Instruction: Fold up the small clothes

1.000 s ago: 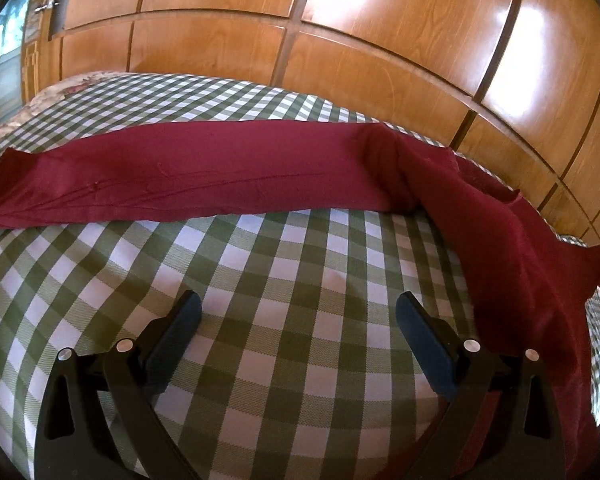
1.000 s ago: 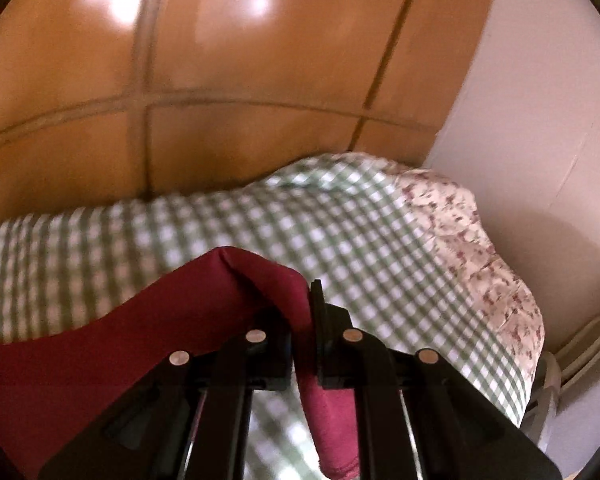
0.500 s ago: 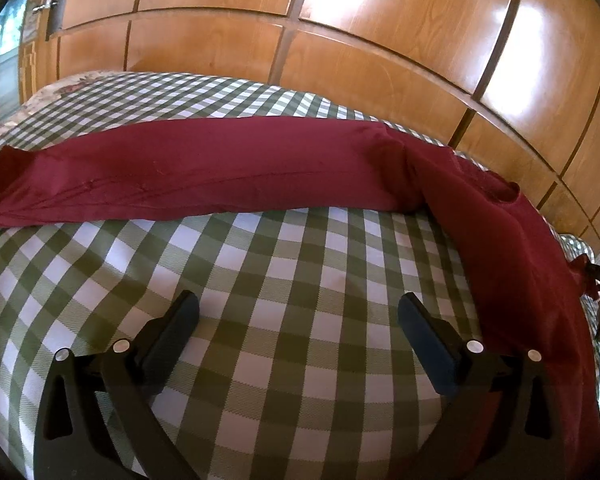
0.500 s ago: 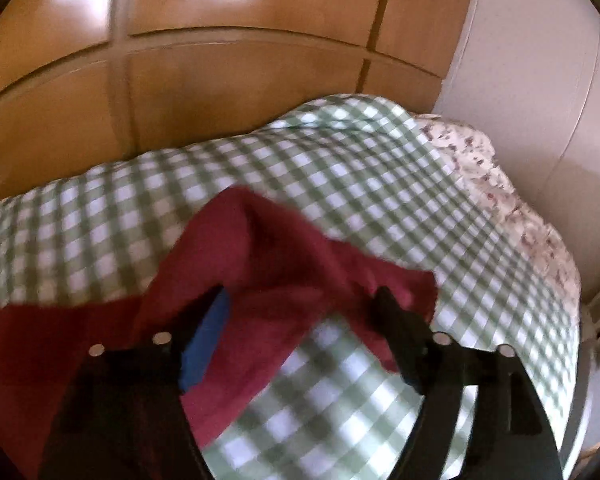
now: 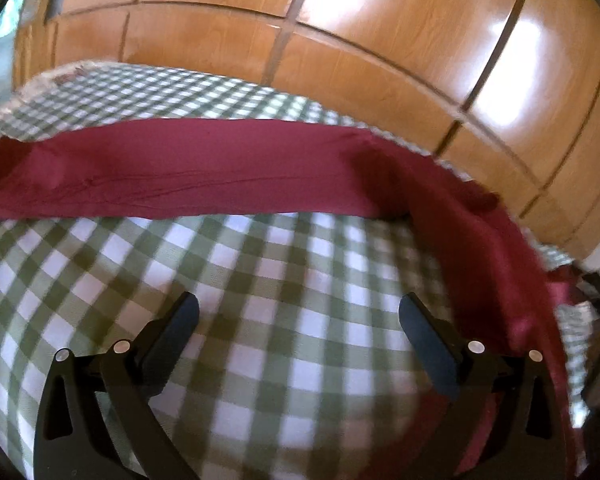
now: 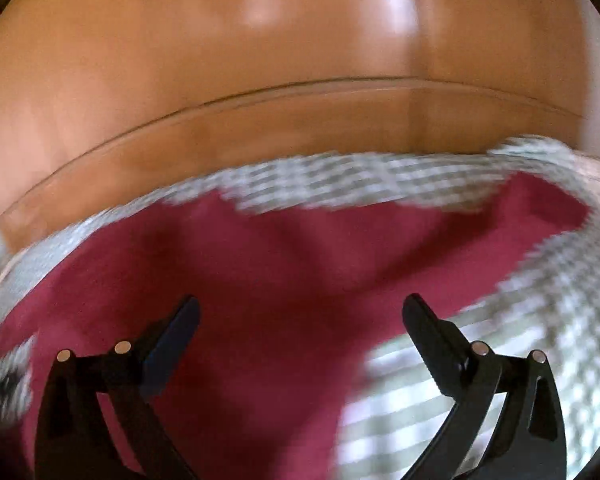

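maroon garment (image 5: 204, 168) long axis crosswise ahead of left gripper (image 5: 298, 312), wide, empty | under right gripper (image 6: 300, 312), opening, nearer

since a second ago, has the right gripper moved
Yes. The right gripper, then shut on the maroon garment's corner, has swung toward its middle, and the white wall has left its view; its jaws are opening, gripping nothing.

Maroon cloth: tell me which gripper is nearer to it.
Right. The right gripper hangs directly over the maroon cloth, jaws opening, nothing pinched. The left gripper is over bare checked sheet, the cloth beyond and beside it.
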Available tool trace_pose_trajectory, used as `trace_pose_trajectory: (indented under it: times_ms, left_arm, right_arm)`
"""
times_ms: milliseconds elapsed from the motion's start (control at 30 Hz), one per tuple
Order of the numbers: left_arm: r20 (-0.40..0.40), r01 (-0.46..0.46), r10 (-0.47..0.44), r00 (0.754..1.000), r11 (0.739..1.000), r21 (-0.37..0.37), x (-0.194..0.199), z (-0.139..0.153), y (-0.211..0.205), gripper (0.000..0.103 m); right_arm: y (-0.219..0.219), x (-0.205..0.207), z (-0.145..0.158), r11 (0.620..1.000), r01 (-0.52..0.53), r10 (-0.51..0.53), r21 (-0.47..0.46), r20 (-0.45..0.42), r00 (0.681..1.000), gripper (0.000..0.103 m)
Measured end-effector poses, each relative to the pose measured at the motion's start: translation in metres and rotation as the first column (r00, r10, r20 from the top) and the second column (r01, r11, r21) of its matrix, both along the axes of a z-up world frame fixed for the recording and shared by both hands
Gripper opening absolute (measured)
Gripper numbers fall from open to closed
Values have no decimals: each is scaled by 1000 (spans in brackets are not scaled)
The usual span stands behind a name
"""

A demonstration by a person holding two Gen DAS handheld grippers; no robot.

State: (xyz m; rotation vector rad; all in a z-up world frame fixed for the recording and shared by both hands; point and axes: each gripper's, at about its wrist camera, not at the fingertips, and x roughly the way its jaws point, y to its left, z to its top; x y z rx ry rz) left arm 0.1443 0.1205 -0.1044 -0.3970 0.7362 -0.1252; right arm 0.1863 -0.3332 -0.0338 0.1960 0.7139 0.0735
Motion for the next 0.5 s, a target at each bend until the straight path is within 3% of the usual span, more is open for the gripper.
trace_pose_trajectory:
  times_ms: [100, 167, 233, 333, 433, 467, 500]
  left_arm:
    - [15, 64, -63, 998, 991, -113, -12, 4, -1, 99]
    - [16, 119, -118, 993, 982, -147, -20, 5, -8, 99]
    - [18, 174, -173, 985, 975, -135, -26, 7, -21, 99]
    - [-11, 255, -256, 967, 966, -48, -30, 3, -48, 97]
    - [-31, 273, -272, 962, 959, 76, -32, 0, -68, 75]
    - [-33, 277, -275, 961, 956, 100, -33, -1, -72, 63]
    - [-33, 290, -288, 957, 951, 112, -36, 0, -76, 44]
  right_arm:
    - [31, -2, -19, 993, -93, 97, 72, -51, 994, 101]
    - [35, 0, -34, 995, -83, 87, 48, -101, 991, 101]
    - [36, 1, -47, 997, -70, 73, 30, -129, 989, 101]
    - [34, 1, -50, 998, -52, 58, 46, -125, 991, 101]
    - [35, 1, -49, 999, -48, 50, 21, -127, 991, 101]
    - [36, 2, -48, 999, -45, 46, 9, -129, 991, 101]
    - [37, 3, -51, 999, -43, 43, -2, -130, 991, 101]
